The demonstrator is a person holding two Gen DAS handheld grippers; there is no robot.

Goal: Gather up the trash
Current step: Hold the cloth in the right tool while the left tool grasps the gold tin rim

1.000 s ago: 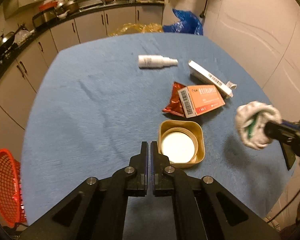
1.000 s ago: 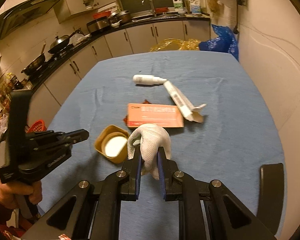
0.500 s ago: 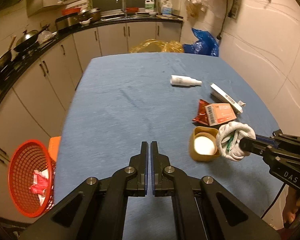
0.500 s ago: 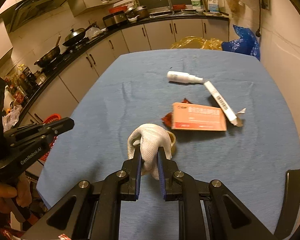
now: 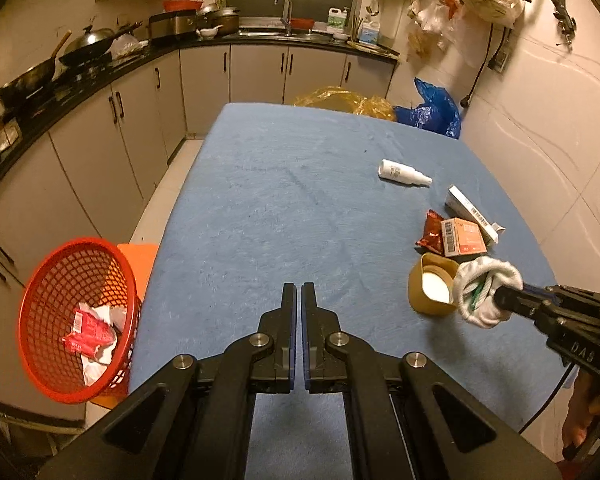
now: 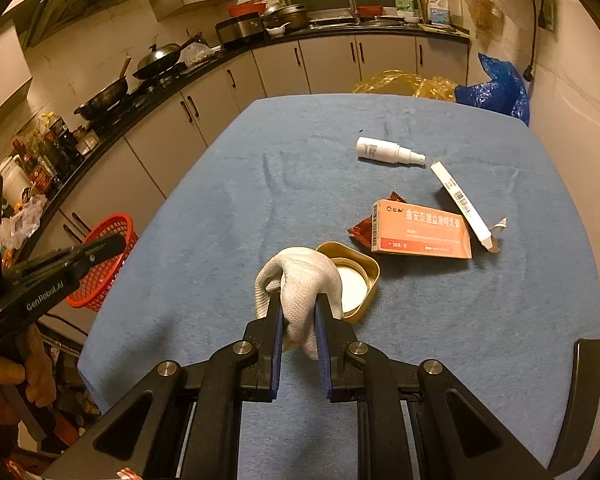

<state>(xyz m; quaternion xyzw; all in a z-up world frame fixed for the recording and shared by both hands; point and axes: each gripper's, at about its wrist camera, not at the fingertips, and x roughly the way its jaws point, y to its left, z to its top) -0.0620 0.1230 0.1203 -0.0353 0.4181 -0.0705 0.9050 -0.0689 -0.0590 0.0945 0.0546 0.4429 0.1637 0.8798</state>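
Observation:
My right gripper (image 6: 298,306) is shut on a crumpled white glove (image 6: 300,280), held above the blue table; the glove also shows in the left wrist view (image 5: 486,296). My left gripper (image 5: 299,294) is shut and empty over the table's near left part. A red mesh basket (image 5: 76,312) with red and white wrappers inside stands off the table's left edge; it also shows in the right wrist view (image 6: 102,256). On the table lie a gold tin (image 6: 358,280), an orange box (image 6: 422,234), a red wrapper (image 6: 362,230), a long white box (image 6: 462,204) and a white spray bottle (image 6: 388,151).
The blue-covered table (image 5: 300,208) fills the middle. Kitchen cabinets (image 5: 112,136) run along the left and back. Yellow and blue plastic bags (image 5: 428,110) sit beyond the far edge. A wall is at the right.
Both grippers have pulled back and swung left. The red basket has come into fuller view at the left. The glove stays clamped in my right gripper.

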